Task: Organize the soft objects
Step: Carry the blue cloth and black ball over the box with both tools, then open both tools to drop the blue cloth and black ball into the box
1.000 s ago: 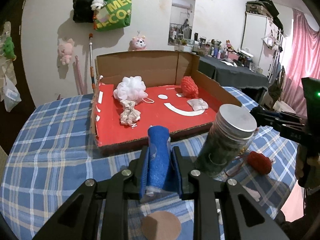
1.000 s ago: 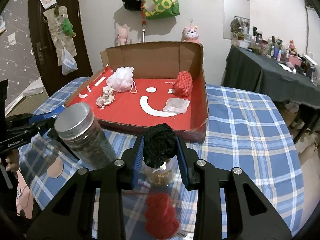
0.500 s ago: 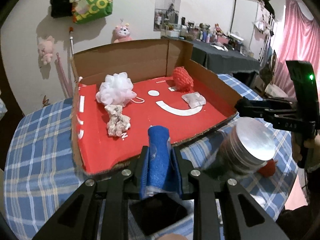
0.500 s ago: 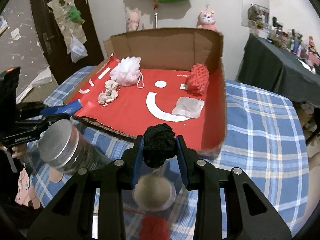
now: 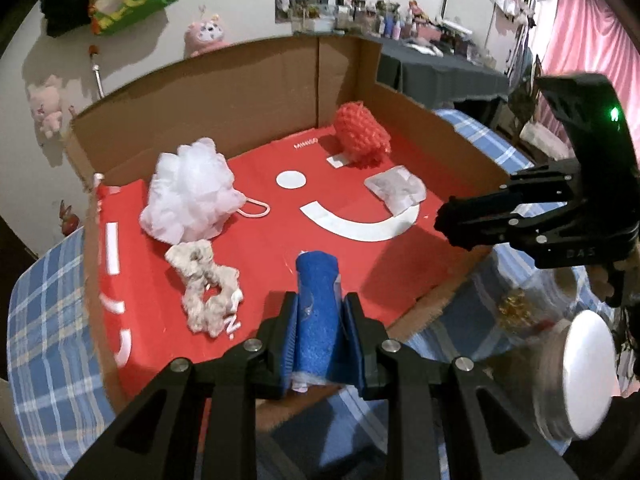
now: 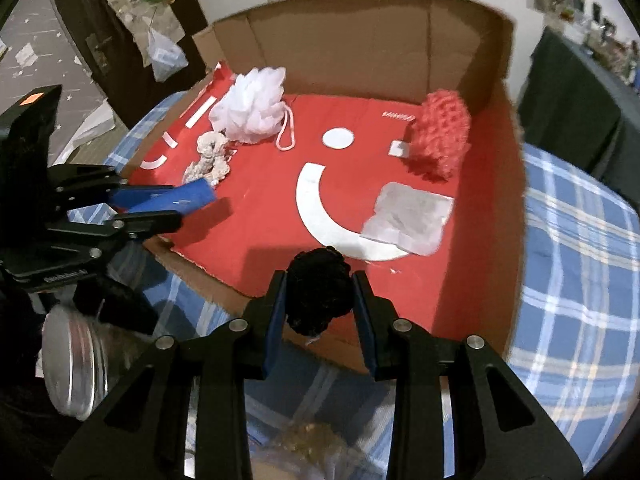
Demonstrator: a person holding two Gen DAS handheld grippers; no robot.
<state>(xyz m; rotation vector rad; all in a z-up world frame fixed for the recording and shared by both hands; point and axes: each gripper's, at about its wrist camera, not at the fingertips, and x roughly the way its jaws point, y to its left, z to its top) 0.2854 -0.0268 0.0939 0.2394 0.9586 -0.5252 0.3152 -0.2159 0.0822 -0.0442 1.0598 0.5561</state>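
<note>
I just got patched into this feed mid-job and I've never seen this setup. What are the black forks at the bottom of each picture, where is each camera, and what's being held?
There is no robot arm: a person holds a two-finger gripper in each hand, and each gripper carries a fisheye camera looking forward along its fingers. The black forks are those fingers.

The left wrist view shows the left gripper shut on a rolled blue cloth. The right wrist view shows the right gripper shut on a black yarn ball. Each gripper also appears at the edge of the other's picture.

Both reach over the front edge of a cardboard box with a red floor, standing on a blue plaid tablecloth. Inside it lie a white bath pouf, a beige scrunchie, a red knitted piece and a pale flat pouch. A jar with a metal lid stands outside the box.
</note>
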